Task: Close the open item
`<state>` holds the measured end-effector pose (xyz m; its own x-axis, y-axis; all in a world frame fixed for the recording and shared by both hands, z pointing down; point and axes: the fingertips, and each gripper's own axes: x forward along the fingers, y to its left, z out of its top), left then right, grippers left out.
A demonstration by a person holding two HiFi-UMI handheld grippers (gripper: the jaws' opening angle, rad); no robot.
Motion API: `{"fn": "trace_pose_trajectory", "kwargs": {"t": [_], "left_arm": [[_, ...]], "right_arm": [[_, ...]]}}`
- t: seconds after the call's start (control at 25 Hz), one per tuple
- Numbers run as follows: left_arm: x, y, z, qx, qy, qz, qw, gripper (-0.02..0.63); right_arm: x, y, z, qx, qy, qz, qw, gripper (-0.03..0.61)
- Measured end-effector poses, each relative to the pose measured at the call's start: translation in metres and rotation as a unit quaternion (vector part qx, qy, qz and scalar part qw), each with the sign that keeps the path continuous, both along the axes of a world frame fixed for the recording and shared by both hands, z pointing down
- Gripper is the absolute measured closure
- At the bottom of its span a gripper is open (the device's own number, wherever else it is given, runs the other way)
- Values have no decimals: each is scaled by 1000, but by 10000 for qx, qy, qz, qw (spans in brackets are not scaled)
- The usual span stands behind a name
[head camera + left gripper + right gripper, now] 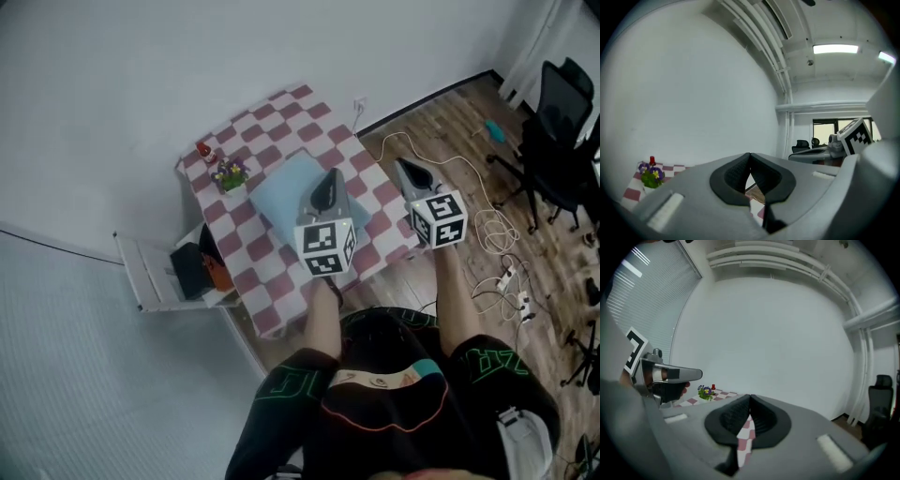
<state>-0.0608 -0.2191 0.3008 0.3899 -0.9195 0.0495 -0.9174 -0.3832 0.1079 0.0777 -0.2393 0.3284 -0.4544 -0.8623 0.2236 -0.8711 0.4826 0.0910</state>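
A white compartment [141,272] stands open at the left side of the small table, its flap swung out, with a black thing and an orange thing [195,270] inside. The table carries a red-and-white checked cloth [281,122]. My left gripper [328,187] is held up over the table's near half, jaws shut with nothing between them [749,157]. My right gripper [405,169] hovers over the table's right edge, also shut and empty [750,399]. Both are well clear of the open compartment. It is not visible in either gripper view.
A light blue pad [281,192] lies on the cloth, with a small pot of flowers [231,175] and a red figure [203,150] behind it. White cables and a power strip [502,272] lie on the wooden floor at the right. A black office chair [562,141] stands beyond.
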Motion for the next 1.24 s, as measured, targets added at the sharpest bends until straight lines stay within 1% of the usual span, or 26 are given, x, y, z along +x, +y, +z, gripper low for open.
{"fn": "trace_pose_trajectory", "kwargs": {"t": [0.08,0.16,0.28,0.4,0.52,0.64,0.76,0.88,1.24], "left_arm": [[25,0,-14,240,-260,130,9993,606],[48,0,-26,470,-417,243,9977,606],[76,-2,-36,690,-462,336,9960,606],[98,0,-39,807,-466,356,9950,606],[116,-1,-40,886,-446,331,9945,606],[135,1,-39,956,-487,408,9934,606],[150,2,-41,1017,-558,521,9919,606],[159,2,-44,1069,-597,566,9909,606],[164,4,-49,1155,-683,500,9897,606]], "right_arm": [[26,4,-15,195,-30,219,9996,575],[53,7,-29,393,-94,403,9984,575],[90,11,-46,730,-147,668,9950,575],[121,23,-58,1047,-171,862,9906,575],[144,29,-64,1197,-143,923,9884,575],[164,35,-64,1245,-165,1033,9867,575],[179,37,-68,1315,-194,1136,9846,575],[186,38,-75,1408,-202,1165,9830,575],[195,40,-80,1517,-318,1132,9814,575]]}}
